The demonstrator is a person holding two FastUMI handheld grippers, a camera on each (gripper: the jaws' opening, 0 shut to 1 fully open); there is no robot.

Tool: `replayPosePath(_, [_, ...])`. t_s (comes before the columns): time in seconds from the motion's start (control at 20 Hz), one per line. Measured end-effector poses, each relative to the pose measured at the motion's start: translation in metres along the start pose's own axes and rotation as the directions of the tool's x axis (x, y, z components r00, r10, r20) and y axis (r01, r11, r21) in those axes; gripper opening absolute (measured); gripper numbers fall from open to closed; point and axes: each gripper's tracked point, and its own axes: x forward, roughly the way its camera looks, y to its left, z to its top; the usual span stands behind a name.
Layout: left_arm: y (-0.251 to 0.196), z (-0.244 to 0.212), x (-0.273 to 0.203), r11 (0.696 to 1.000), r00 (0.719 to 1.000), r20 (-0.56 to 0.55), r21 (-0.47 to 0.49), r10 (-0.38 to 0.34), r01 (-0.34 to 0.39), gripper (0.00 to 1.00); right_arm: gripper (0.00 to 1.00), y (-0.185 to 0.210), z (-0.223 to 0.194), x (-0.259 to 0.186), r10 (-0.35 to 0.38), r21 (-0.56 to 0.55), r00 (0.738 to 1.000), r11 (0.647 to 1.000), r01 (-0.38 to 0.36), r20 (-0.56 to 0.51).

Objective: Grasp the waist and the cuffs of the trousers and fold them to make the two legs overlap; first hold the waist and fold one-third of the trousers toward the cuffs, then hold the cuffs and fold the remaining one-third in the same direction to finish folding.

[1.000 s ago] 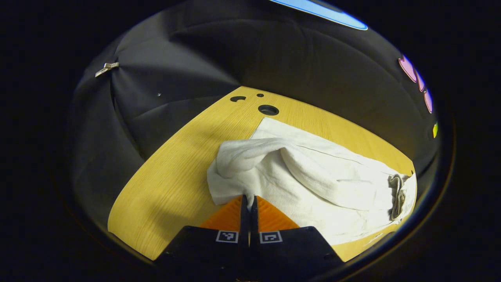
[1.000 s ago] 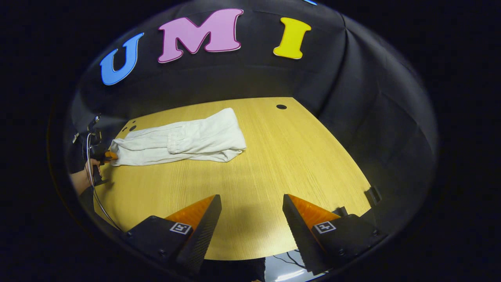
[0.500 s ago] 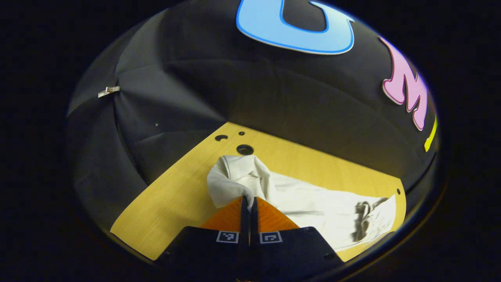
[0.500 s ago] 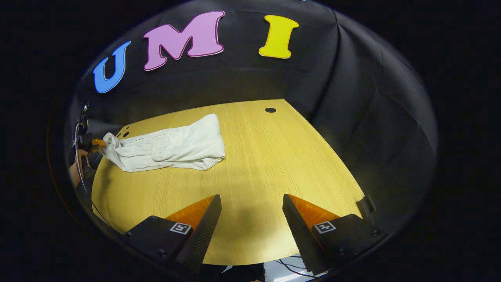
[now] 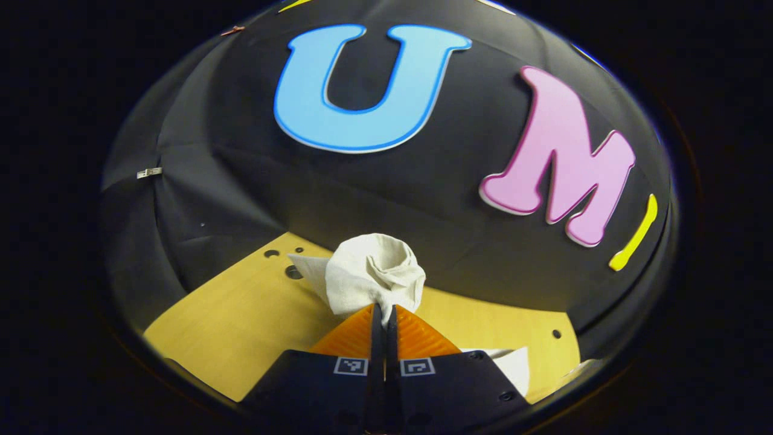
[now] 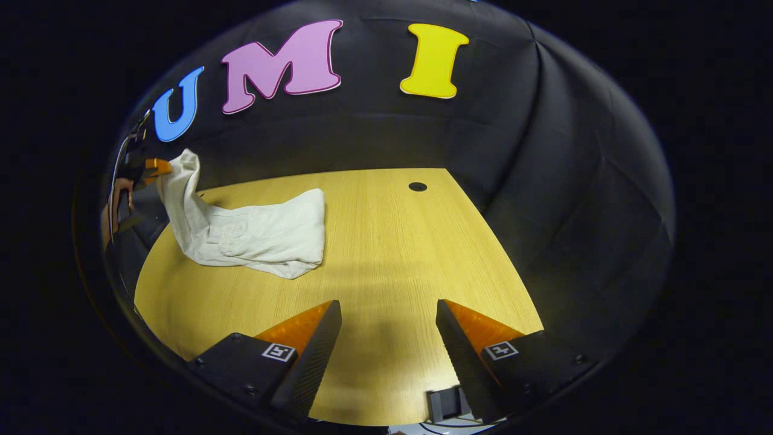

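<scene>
We judge the last fold underway: our left tongs (image 5: 381, 309), clenched on one end of the white cloth trousers (image 6: 259, 232), must carry it over the part lying on the yellow wooden desk (image 6: 398, 254), while our right tongs (image 6: 388, 314) hang released.

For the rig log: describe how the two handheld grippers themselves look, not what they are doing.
Each gripper has two wedge-shaped fingers that taper forward from black block bases, and every base carries a small square black-and-white marker. The left gripper and right gripper look alike. The right gripper view shows thin cables running by the hand that holds the left one.
</scene>
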Motion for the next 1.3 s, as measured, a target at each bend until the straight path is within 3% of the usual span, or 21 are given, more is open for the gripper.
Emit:
replayPosePath(0.2, [-0.09,-0.005,-0.015,0.997,0.997,0.024,0.01,-0.075,0.075,0.02,0.97,-0.012,0.004,0.01,0.048,-0.04,0.999,0.998,-0.048,0.013])
replayPosePath(0.5, [-0.197,-0.068,-0.01,0.983,0.982,-0.048,0.011,-0.184,0.185,0.05,0.97,-0.038,-0.004,0.013,0.066,-0.029,0.998,0.997,-0.066,0.003])
replayPosePath(0.65, [-0.227,-0.117,-0.005,0.977,0.969,-0.141,0.03,-0.205,0.211,0.05,0.97,-0.051,-0.01,0.011,0.05,-0.013,0.999,0.999,-0.05,-0.005])
replayPosePath(0.95, [-0.249,-0.2,-0.005,0.973,0.942,-0.291,0.11,-0.164,0.204,0.08,0.97,-0.053,-0.022,0.01,0.033,0.021,0.999,0.999,-0.033,-0.026])
replayPosePath(1.0, [-0.249,-0.209,-0.004,0.971,0.938,-0.31,0.132,-0.152,0.201,0.05,0.97,-0.052,-0.022,0.009,0.029,0.024,0.999,0.999,-0.029,-0.023])
replayPosePath(1.1, [-0.251,-0.223,-0.008,0.964,0.927,-0.34,0.148,-0.16,0.221,0.24,0.97,-0.05,-0.025,0.006,0.019,0.023,1.0,1.0,-0.019,-0.02])
replayPosePath(1.25, [-0.247,-0.22,-0.026,0.957,0.914,-0.341,0.109,-0.219,0.269,0.43,0.97,-0.041,-0.026,-0.001,0.013,0.039,1.0,0.999,-0.012,-0.015])
replayPosePath(1.3, [-0.244,-0.216,-0.032,0.954,0.913,-0.331,0.096,-0.239,0.285,0.58,0.97,-0.037,-0.026,-0.003,0.009,0.044,1.0,0.999,-0.008,-0.013])
